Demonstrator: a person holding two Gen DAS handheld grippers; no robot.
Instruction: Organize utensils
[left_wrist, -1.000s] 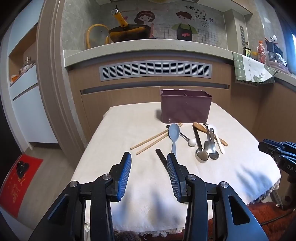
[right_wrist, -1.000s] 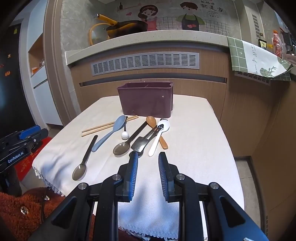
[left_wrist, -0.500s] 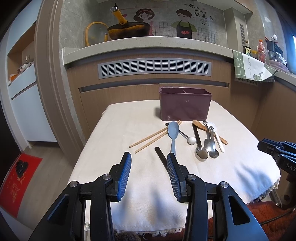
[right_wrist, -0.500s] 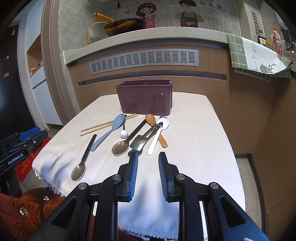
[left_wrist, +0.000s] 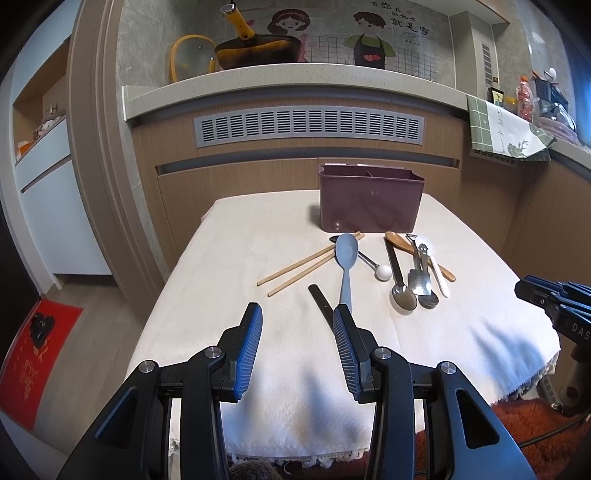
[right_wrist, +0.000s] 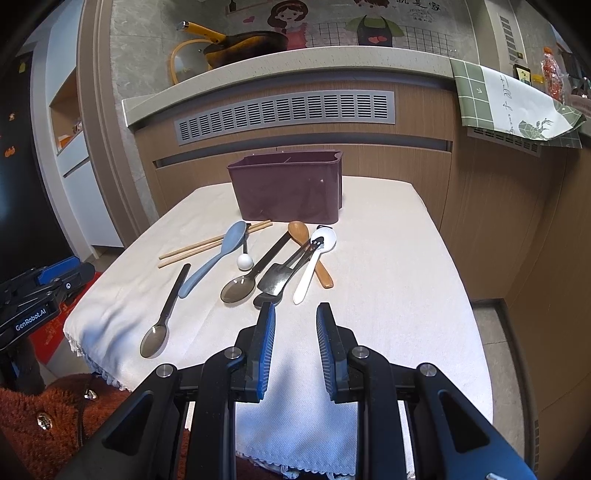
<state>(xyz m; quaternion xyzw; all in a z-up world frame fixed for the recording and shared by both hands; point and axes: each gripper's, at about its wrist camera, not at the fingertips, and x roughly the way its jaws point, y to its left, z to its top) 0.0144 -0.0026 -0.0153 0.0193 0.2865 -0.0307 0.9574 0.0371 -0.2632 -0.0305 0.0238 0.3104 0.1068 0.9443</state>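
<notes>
A maroon utensil caddy (left_wrist: 371, 201) (right_wrist: 288, 194) stands at the far side of the cloth-covered table (left_wrist: 229, 266). In front of it lie wooden chopsticks (left_wrist: 306, 264) (right_wrist: 210, 245), a blue-grey spoon (left_wrist: 345, 266) (right_wrist: 218, 258), a white-ball-tipped stick (right_wrist: 245, 261), metal spoons (right_wrist: 238, 288), a wooden spoon (right_wrist: 308, 247), a white spoon (right_wrist: 314, 262) and a dark-handled spoon (right_wrist: 166, 314). My left gripper (left_wrist: 297, 325) is open and empty over the near left edge. My right gripper (right_wrist: 295, 325) is open and empty just before the metal spoons.
A wooden counter with a vent grille (left_wrist: 306, 127) stands behind the table. A pan (left_wrist: 258, 51) sits on the countertop. A green checked towel (right_wrist: 513, 103) hangs at the right. A red mat (left_wrist: 33, 365) lies on the floor at left.
Both grippers have drawn back and lowered slightly. The utensils have not moved.
</notes>
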